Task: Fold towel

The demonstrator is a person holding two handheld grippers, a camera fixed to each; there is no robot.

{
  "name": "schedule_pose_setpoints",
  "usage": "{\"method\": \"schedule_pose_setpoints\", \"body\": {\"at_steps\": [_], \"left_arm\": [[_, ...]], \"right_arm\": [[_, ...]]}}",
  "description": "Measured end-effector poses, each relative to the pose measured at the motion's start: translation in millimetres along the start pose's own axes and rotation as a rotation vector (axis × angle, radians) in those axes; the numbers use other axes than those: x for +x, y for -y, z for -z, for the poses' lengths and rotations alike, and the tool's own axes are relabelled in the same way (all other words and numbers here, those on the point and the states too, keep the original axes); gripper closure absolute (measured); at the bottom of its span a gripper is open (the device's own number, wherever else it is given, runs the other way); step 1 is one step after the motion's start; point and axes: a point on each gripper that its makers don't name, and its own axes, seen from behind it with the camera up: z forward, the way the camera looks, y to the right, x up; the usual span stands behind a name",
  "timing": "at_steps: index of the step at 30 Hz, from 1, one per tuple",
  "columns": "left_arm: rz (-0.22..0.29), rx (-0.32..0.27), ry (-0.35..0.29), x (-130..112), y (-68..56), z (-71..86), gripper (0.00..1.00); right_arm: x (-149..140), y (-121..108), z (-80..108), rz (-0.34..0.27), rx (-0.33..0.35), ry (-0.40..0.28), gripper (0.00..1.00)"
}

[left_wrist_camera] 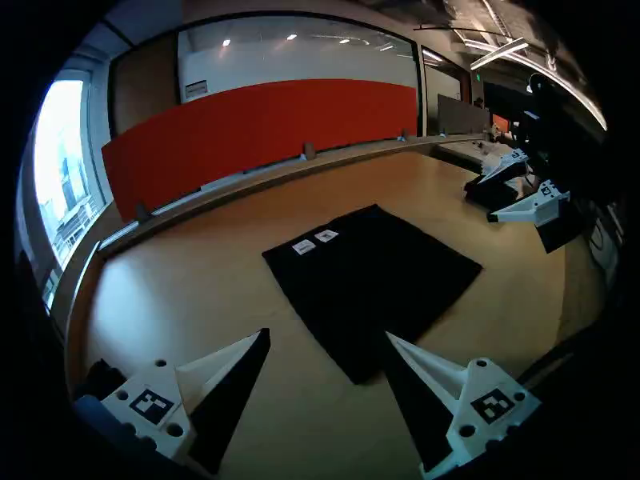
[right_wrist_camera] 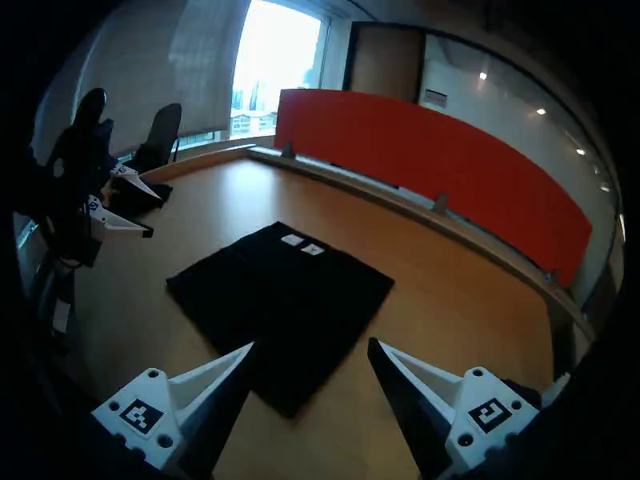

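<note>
A black towel (left_wrist_camera: 376,280) lies flat on the wooden table (left_wrist_camera: 200,280), with two small white labels (left_wrist_camera: 314,242) near its far corner. My left gripper (left_wrist_camera: 328,340) hovers open over the towel's near corner, nothing between its fingers. In the left gripper view the right gripper (left_wrist_camera: 512,188) shows at the far right, open. In the right gripper view the same towel (right_wrist_camera: 280,300) spreads in front of my open right gripper (right_wrist_camera: 312,346), whose fingers hang above its near edge. The left gripper (right_wrist_camera: 132,204) is seen at the far left, held open.
A red divider panel (left_wrist_camera: 264,132) runs along the table's far edge, with a window (left_wrist_camera: 60,168) to one side. A dark office chair (right_wrist_camera: 160,136) stands by the table's end. Bare wood surrounds the towel on all sides.
</note>
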Motion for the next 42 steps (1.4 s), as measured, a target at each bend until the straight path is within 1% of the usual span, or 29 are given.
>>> {"method": "schedule_pose_setpoints", "body": {"at_steps": [9,18,27,33,42], "left_arm": [[-0.005,-0.037,0.056,-21,-8.6,-17.3,0.04],[-0.017,-0.080,0.114,-42,-19.0,-32.6,0.04],[-0.009,-0.115,0.183,-62,-26.8,-46.3,0.04],[-0.015,-0.137,0.235,-75,-32.2,-54.0,0.04],[-0.022,-0.169,0.305,-89,-42.0,-61.2,0.05]], "right_arm": [[-30,12,-14.5,-0.004,0.034,0.060,0.00],[-54,22,-25.5,-0.012,0.064,0.111,0.00],[-72,28,-32.7,-0.026,0.091,0.160,0.00],[-81,29,-35.5,-0.036,0.109,0.192,0.04],[-92,32,-36.8,-0.022,0.129,0.226,0.07]]}}
